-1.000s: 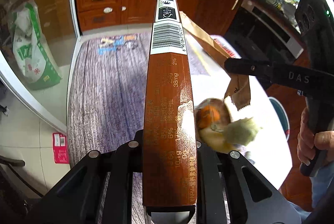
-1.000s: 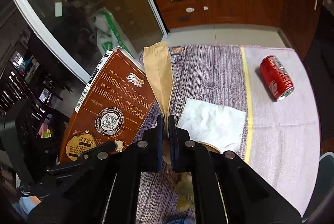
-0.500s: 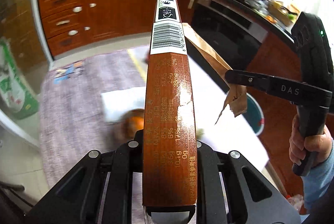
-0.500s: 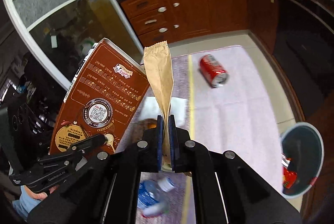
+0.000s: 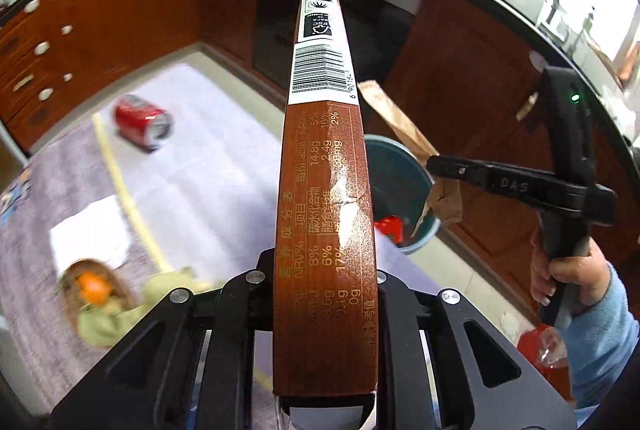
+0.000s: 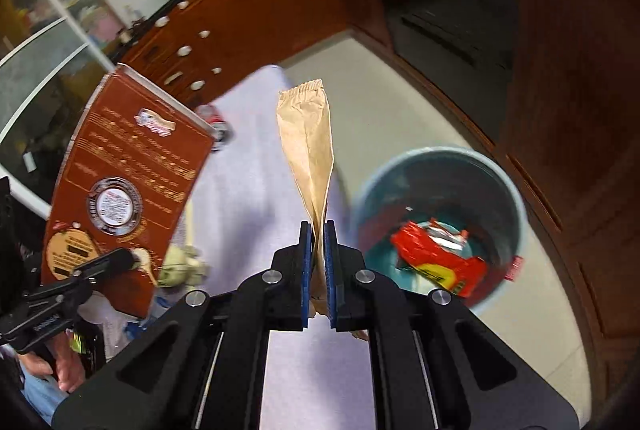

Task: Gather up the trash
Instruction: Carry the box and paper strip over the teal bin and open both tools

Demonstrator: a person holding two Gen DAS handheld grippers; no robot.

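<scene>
Jaws pinch a paper bag (image 6: pixel 310 153) beside the bin (image 6: pixel 516 197) (wrapper inside).

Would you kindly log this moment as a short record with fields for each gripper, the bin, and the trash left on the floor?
left gripper: shut on brown box
right gripper: shut on paper bag, held upright
bin: on the floor by the cabinets, red wrapper inside
bag versus bin: bag beside the bin in the right wrist view, not above the opening
left on mat: red can, white tissue
</scene>
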